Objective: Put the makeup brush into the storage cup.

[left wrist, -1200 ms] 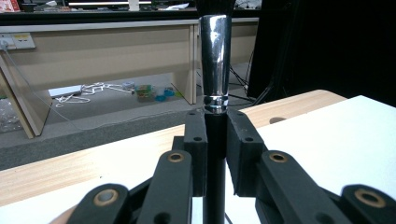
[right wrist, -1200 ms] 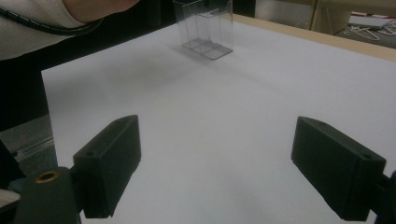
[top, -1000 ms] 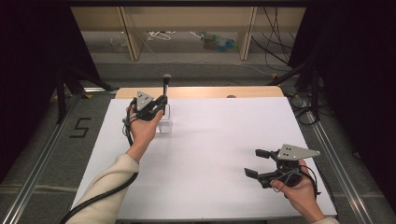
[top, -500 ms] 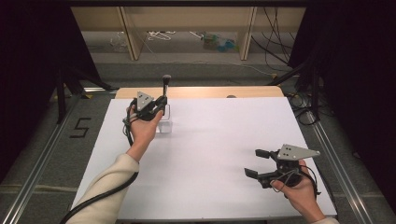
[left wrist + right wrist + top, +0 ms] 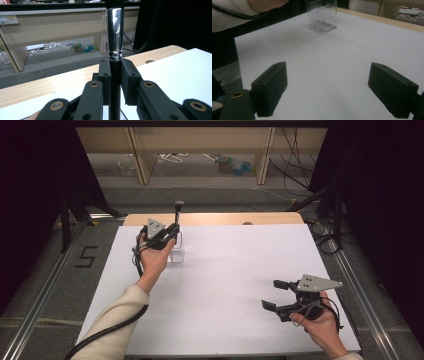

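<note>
My left gripper (image 5: 172,231) is at the far left of the white table sheet (image 5: 240,270), shut on a brush (image 5: 177,212) that it holds upright. In the left gripper view the pads (image 5: 105,77) clamp the brush's black handle (image 5: 115,82) just below its shiny metal ferrule (image 5: 115,32). A clear plastic holder (image 5: 176,253) with compartments stands on the sheet right under that gripper; it also appears in the right gripper view (image 5: 322,15). My right gripper (image 5: 271,294) rests low at the near right, jaws wide open (image 5: 332,87) with only bare sheet between them.
The sheet covers a wooden tabletop whose strip (image 5: 225,218) shows along the far edge. Beyond it are a grey floor, wooden shelf legs (image 5: 265,155) and loose cables. A light sleeve (image 5: 234,10) crosses the right gripper view's top left.
</note>
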Demonstrator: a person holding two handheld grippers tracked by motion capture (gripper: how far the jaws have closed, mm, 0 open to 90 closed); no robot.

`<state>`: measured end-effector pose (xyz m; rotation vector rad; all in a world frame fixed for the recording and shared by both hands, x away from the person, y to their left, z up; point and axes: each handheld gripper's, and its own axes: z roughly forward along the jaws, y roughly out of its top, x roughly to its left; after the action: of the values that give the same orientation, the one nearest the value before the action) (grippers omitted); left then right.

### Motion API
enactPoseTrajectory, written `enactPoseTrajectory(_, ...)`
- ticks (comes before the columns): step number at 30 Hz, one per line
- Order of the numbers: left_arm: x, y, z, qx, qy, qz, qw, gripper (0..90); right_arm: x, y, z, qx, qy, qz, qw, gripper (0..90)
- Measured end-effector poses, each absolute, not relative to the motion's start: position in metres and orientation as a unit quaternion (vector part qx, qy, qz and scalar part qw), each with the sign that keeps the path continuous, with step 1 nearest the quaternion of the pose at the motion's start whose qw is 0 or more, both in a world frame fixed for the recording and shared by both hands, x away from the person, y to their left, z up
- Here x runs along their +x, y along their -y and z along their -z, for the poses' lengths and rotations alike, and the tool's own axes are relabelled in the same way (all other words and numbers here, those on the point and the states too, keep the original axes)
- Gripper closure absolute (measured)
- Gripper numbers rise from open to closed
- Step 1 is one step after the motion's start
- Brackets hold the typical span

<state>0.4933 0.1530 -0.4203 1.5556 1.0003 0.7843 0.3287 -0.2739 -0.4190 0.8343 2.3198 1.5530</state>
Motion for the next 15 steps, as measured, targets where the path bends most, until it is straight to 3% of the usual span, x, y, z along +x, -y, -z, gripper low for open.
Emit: enactPoseTrajectory(15, 0.4934, -0.1541, 0.4229, 0.654, -0.424, -0.327, 0.534, 79.0, 0.3289, 0.2737, 0.4192, 0.285, -0.791, -0.53, 0.113, 16.6)
